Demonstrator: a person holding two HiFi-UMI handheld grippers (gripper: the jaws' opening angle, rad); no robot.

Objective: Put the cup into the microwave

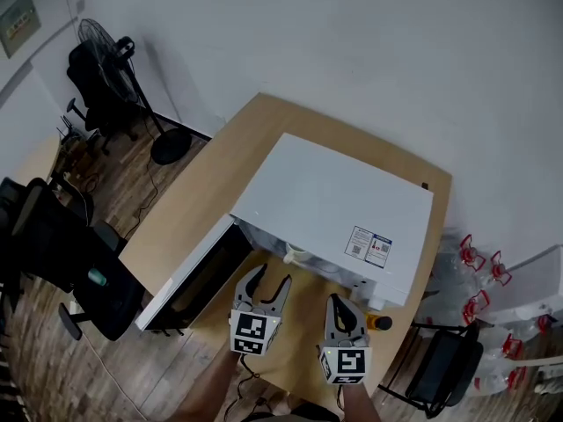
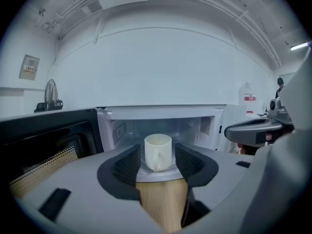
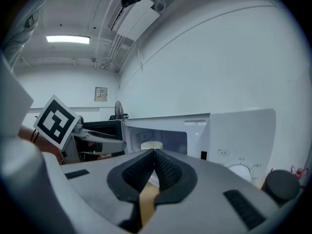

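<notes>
Left gripper view: white ceramic cup [image 2: 158, 151] inside white microwave [image 2: 161, 117], beyond released fingers of left gripper [image 2: 158, 156] — right gripper [image 3: 154, 156] clenched, empty; likely next: shut black door [image 2: 48, 140].

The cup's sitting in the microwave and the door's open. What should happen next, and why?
Probably the left gripper should swing the door shut. The white cup stands upright inside the microwave, the left gripper's jaws are apart and not gripping it, and the door hangs open on that gripper's side.
</notes>
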